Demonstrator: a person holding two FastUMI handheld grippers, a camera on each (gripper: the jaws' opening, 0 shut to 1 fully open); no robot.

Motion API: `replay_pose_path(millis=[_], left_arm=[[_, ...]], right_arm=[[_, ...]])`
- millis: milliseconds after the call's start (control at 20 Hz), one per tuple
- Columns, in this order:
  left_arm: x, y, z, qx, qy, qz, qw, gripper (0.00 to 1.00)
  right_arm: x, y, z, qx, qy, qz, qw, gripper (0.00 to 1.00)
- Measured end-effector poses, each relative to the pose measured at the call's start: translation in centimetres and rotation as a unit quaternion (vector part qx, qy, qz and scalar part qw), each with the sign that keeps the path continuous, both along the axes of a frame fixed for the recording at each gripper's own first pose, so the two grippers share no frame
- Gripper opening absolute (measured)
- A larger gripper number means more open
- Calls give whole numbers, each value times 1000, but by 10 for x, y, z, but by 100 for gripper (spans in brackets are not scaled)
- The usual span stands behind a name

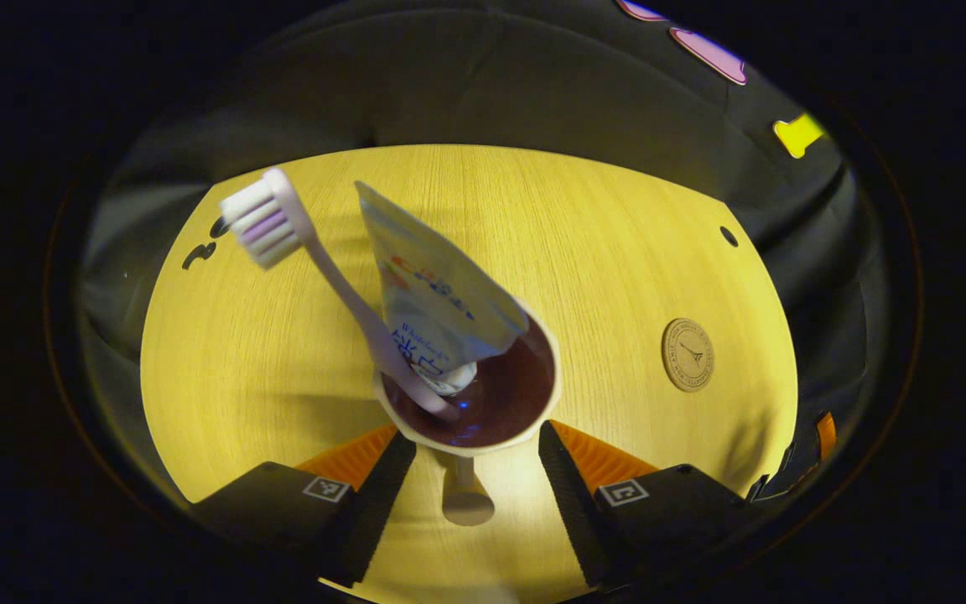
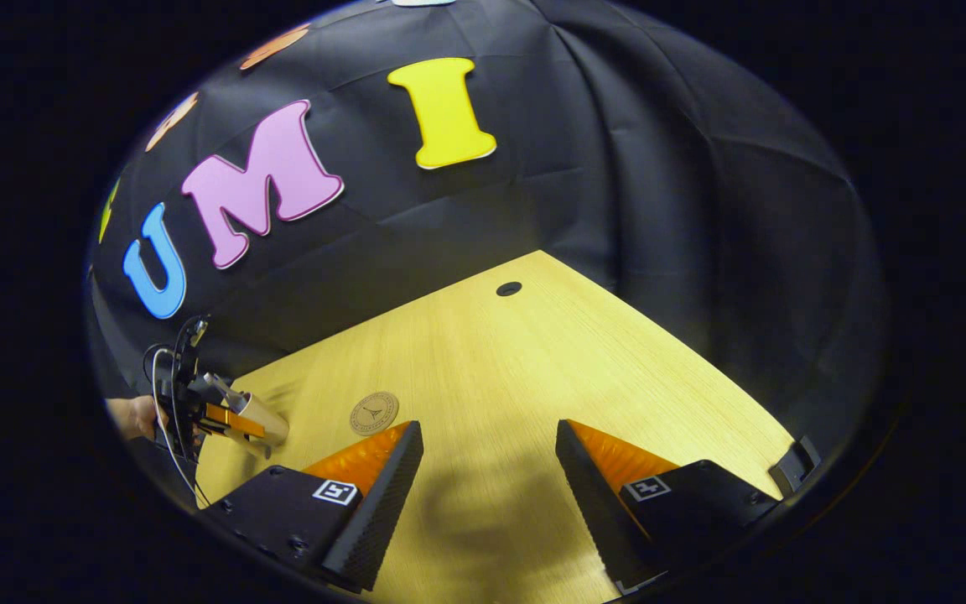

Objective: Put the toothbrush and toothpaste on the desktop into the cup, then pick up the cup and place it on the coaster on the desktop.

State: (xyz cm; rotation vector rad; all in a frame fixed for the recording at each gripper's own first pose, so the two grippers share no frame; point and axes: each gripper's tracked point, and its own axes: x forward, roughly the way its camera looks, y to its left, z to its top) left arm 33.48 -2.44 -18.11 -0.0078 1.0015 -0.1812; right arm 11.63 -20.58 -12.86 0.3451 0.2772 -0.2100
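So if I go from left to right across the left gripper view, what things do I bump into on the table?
Toothbrush head → toothpaste tube → cup → round coaster. The brush and the tube both stand in the cup, leaning left, and the coaster lies apart from it, bare, on the table.

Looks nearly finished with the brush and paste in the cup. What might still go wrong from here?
1. The toothbrush and toothpaste lean far out of the cup to one side, so a jerky lift might tip it or throw one out.
2. The left gripper has its fingers at the cup's near rim with the handle between them; whether they press is unclear, so the cup may slip.
3. The coaster is small and sits off to the side; the cup could land half off it.
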Motion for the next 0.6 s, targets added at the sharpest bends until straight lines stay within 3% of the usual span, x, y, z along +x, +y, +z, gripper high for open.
replay_pose_path(millis=[200,250,300,550,600], left_arm=[[1,5,-8,32,29,-16,999,81],[1,7,-9,39,33,-17,999,84],[1,8,-11,45,36,-19,998,74],[-4,10,-18,41,60,-22,997,59],[-5,10,-20,40,64,-19,997,41]], right_arm=[[-1,-9,5,8,-3,-12,1000,98],[-1,-11,6,6,-3,-12,1000,98],[-1,-11,6,3,-2,-11,1000,98],[-3,-11,1,16,8,-8,1000,98],[-4,-11,0,18,11,-7,1000,98]])
